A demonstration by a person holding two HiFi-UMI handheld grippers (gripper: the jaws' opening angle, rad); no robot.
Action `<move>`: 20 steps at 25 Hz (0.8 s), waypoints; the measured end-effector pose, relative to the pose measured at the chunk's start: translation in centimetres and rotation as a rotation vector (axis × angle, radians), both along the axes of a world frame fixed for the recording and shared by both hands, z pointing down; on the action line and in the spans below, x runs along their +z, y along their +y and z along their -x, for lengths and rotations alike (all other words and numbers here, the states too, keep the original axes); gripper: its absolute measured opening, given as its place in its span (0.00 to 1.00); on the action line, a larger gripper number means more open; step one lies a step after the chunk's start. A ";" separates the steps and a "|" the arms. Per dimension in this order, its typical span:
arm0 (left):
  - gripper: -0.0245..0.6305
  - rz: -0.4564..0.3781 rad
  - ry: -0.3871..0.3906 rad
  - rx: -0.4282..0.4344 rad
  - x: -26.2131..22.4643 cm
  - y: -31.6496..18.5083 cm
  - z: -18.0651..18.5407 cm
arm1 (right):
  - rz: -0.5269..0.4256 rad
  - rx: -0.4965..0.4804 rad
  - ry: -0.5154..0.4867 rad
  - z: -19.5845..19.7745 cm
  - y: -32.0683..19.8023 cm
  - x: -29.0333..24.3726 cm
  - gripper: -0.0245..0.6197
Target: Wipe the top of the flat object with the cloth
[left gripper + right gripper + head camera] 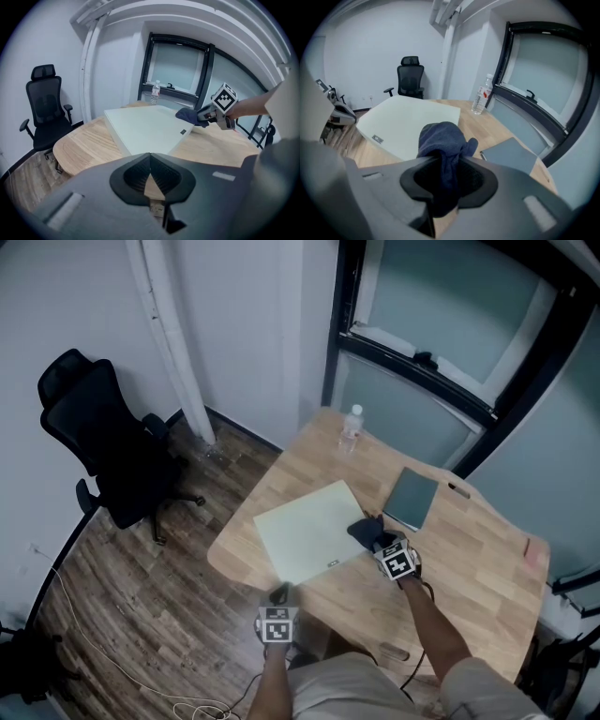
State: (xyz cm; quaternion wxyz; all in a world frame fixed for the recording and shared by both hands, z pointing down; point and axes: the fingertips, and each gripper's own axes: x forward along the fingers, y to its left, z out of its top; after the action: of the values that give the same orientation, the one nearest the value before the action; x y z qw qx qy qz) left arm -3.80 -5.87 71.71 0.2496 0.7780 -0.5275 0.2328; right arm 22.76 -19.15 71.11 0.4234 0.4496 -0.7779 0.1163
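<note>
Head view, going left to right: a black office chair (101, 442) sits on the wood floor (141, 615) way off to the left, well apart from the bench (469, 559). Next up is the left tool (279, 594), hanging at the bench's near edge, right by the near corner of the flat object (305, 532). Left gripper view has its jaws pinched together at the tips with nothing in them, just bench wood showing behind. The flat object lies ahead of them, not touching.

The flat object is a pale greenish-white board lying flat on the left half of the bench, turned so its corners point at the bench edges. Behind it, near the far edge by the window (422, 362), a clear water bottle (350, 427) stands upright, apart from the board.

At the board's right edge is the dark blue cloth (364, 527), bunched up and sitting over that edge. The right tool (379, 540) has it. Right gripper view shows the jaws clamped on the cloth, with a wad sticking out front and a tail hanging down between them. Can't tell how much of the cloth is on the board versus the bench. Just right of that, a dark grey-green notebook (412, 498) lies flat on the bench, near the cloth but not touching it.
</note>
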 end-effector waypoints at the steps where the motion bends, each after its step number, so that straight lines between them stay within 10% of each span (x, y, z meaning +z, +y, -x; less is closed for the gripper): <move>1: 0.05 0.006 -0.004 0.009 -0.1 0.0 -0.1 | -0.006 0.014 0.044 -1.2 0.2 -0.2 0.18; 8: 0.05 -0.058 0.060 -0.004 -2.8 0.2 0.8 | -0.143 0.209 0.073 -5.5 2.9 -5.2 0.18; 20: 0.05 -0.259 0.241 -0.166 -8.4 0.8 1.1 | -0.168 0.428 -0.455 8.0 10.8 -7.5 0.18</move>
State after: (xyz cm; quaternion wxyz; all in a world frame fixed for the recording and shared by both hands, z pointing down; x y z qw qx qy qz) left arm -4.88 -5.07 63.29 0.2273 0.7796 -0.5818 0.0466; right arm 14.75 -8.32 63.60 0.1661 0.5987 -0.7472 0.2357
